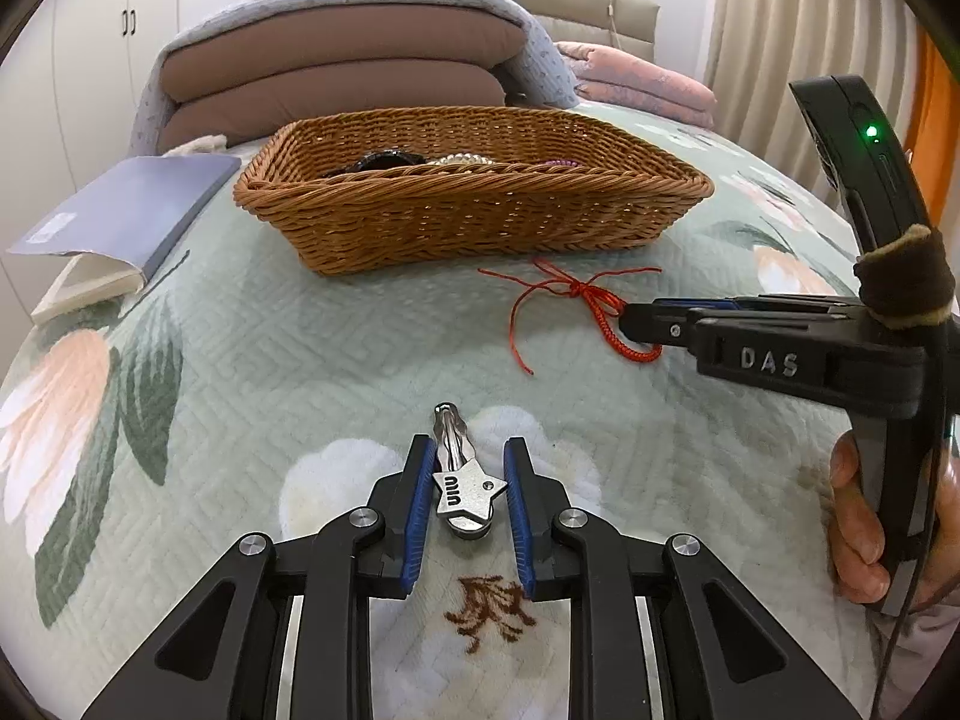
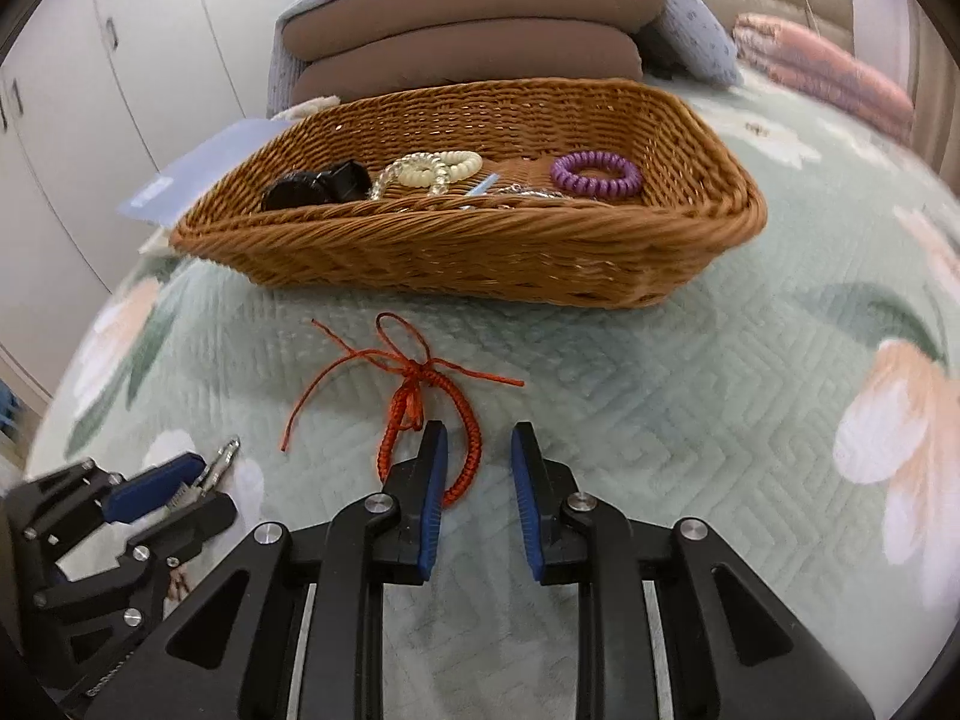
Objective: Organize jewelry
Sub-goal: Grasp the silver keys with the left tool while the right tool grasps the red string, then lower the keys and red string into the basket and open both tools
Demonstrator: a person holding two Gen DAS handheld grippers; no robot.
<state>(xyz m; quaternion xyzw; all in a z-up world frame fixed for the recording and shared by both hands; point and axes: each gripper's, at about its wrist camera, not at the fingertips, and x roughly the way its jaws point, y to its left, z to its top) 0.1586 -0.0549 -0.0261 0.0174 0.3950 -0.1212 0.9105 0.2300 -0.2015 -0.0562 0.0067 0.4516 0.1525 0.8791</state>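
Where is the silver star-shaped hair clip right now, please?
In the left wrist view, the silver star-shaped hair clip lies on the floral quilt between the left gripper fingers, nearer than the wicker basket.

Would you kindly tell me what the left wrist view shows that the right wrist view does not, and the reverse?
Only the left wrist view shows the star clip face-on between the left claw's pads, the hand holding the right claw, a curtain and the book's full cover. Only the right wrist view shows the basket's contents clearly: a purple hair tie, a cream tie and a black piece. Both show the basket, the red cord on the quilt, and both claws.
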